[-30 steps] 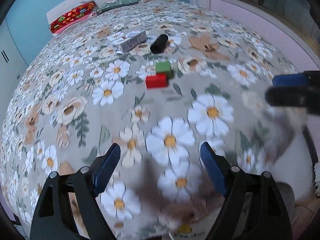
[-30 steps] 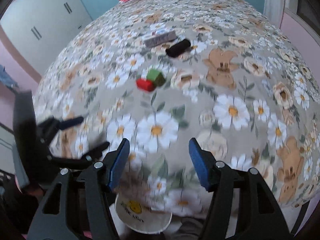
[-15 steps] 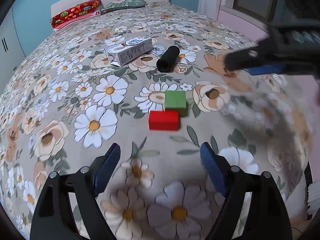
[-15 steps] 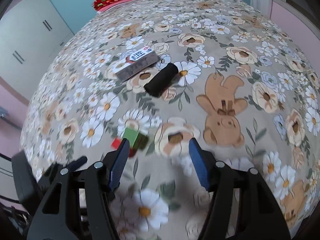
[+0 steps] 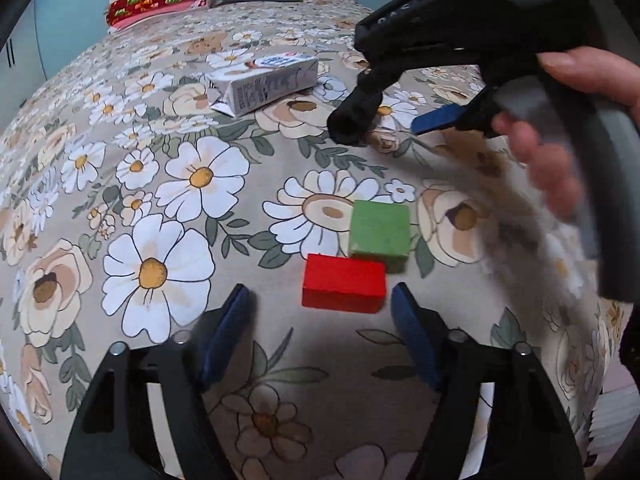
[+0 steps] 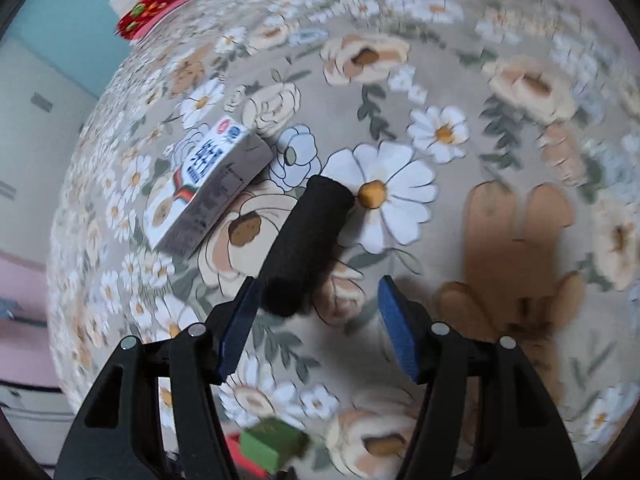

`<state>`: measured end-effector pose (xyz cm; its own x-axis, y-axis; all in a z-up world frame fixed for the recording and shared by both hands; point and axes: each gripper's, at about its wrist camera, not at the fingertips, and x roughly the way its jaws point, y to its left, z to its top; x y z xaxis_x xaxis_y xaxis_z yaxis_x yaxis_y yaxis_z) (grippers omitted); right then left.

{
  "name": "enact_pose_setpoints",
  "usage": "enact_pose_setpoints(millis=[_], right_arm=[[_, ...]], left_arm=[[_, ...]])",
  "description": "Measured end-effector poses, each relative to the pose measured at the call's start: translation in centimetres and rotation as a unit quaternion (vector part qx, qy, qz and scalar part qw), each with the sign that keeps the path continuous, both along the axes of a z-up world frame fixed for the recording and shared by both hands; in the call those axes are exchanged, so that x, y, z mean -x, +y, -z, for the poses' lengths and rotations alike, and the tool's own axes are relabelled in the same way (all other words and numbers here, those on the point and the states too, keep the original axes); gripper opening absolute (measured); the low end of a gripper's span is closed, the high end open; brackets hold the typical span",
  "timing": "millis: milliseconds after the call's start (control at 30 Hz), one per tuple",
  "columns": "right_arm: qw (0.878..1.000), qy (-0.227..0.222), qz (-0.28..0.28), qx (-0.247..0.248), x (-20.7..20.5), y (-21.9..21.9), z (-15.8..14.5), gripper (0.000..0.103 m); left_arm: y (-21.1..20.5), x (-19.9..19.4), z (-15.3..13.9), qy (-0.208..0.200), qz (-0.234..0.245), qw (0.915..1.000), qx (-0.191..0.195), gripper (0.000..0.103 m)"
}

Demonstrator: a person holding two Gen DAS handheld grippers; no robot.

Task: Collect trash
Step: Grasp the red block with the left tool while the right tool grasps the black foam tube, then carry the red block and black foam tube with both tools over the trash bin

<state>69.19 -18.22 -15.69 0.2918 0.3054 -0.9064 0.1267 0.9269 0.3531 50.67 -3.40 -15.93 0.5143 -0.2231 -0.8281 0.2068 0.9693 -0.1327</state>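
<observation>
Floral bedspread (image 5: 168, 208): red block (image 5: 343, 289) just ahead of left gripper (image 5: 320, 312) (jaws closing, nothing gripped).

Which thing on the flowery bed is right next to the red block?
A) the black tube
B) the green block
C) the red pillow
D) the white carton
B: in the left wrist view the green wooden block lies right behind the red wooden block, corner to corner, while the white paper carton and the black foam tube lie farther up the flowery bedspread.
</observation>
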Motion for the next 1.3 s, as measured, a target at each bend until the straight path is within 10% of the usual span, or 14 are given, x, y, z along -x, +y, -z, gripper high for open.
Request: enact_pose_setpoints(millis=[267,367,667,1300], right_arm=[[1.0,0.001,-0.015,-0.014,-1.8,2.3,1.9,0.061],[0.999,-0.006,-0.038,-0.018,-2.1,3.6,2.2,0.042],[0.998,-0.029,-0.043,-0.034,-0.9,2.6,1.5,0.039],[0.991,-0.109,-0.078,0.005,11.6,-3.8,-11.2,0.039]], left_arm=[[-0.4,-0.5,0.3,-0.003,0.009,1.0,0.002,0.041],[-0.5,-0.6,0.4,-0.004,0.008,1.0,0.002,0.041],[-0.2,-0.1,-0.2,-0.001,0.012,0.9999,0.007,0.041],[1.1,7.5,-11.6,-0.083,0.009,0.9956,-0.043,0.041]])
